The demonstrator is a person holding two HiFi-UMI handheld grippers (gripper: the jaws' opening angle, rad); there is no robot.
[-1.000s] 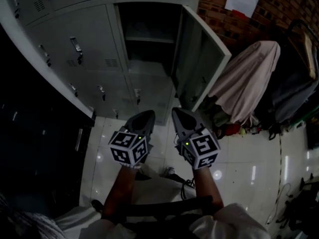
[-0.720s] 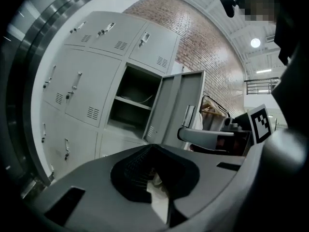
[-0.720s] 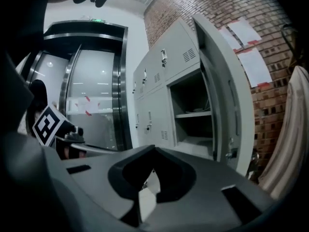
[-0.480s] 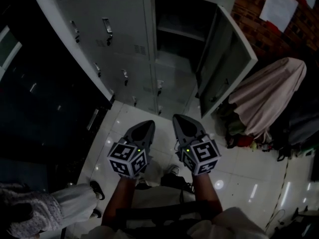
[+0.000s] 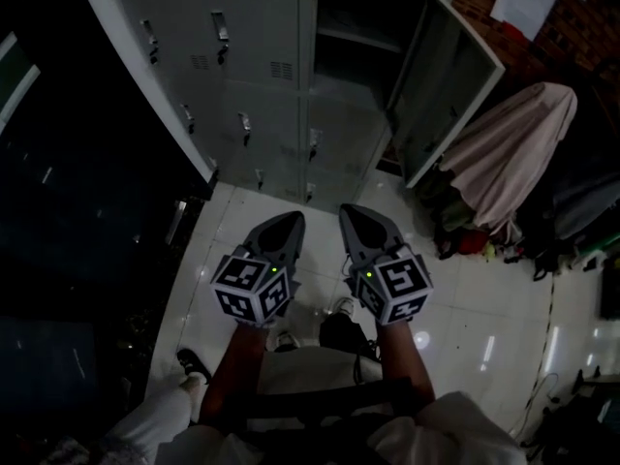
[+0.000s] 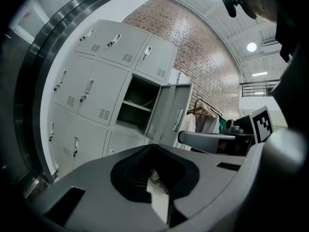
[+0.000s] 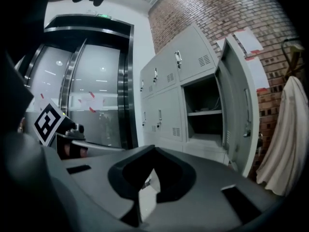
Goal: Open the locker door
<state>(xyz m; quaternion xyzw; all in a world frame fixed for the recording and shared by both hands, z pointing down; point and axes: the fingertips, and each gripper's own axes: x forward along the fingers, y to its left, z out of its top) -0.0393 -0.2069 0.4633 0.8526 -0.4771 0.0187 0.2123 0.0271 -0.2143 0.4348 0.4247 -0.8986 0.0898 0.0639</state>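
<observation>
Both tongs are closed and empty: your left tongs (image 5: 287, 223) and right tongs (image 5: 354, 216) hang side by side above the floor (image 5: 484, 289), well apart from the lockers (image 5: 252, 76). The locker door (image 5: 446, 85) stands swung wide, so the opening looks done. Your next move likely calls for no grip, only keeping clear.

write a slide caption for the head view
Left gripper and right gripper, both shut and empty, hover above the tiled floor before grey lockers, one locker door standing open.
</observation>
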